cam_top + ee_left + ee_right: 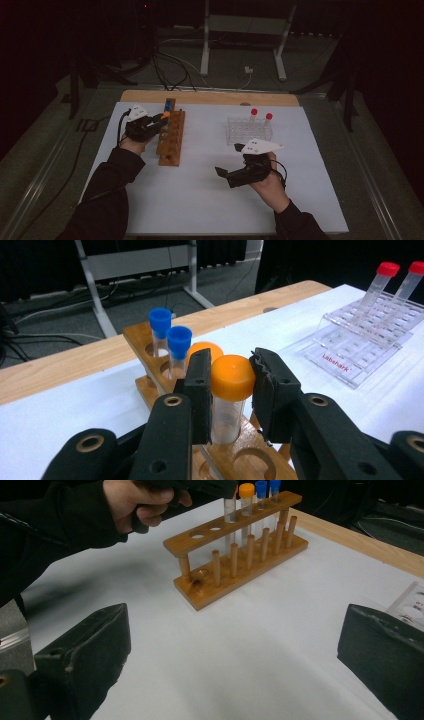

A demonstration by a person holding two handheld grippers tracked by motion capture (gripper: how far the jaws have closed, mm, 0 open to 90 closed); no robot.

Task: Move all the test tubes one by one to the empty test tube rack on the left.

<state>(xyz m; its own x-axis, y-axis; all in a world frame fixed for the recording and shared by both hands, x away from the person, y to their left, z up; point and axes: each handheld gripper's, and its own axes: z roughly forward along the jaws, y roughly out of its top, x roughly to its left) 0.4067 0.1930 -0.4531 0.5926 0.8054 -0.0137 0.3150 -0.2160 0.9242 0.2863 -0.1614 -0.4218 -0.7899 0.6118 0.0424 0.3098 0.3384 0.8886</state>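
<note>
Jaws of the left gripper (232,385) are clamped on the orange cap of a tube (229,405), one pad on each side of the cap, with the tube standing upright in a hole of the wooden test-tube rack (240,457). A second orange-capped tube (202,351) stands just behind it in the same row, and two blue-capped tubes (170,347) follow in the holes beyond, toward the rack's far end. In the high view the rack (171,137) lies lengthwise near the left edge of the white table top (200,200), its far end close to the wooden strip (210,97) along the far edge, and the left gripper (159,120) reaches over it from the left.

The right gripper (226,175) is held above the middle of the white surface, near the front edge, touching nothing; in its own view the two black pads (85,655) stand wide apart with bare table between them, pointing toward the rack (240,560), whose near holes are unfilled.

A clear plastic tube rack (249,131) sits toward the far right part of the surface, well apart from the wooden one, carrying two red-capped tubes (260,120) that lean back. In the left gripper view its front bears red lettering (336,361).
</note>
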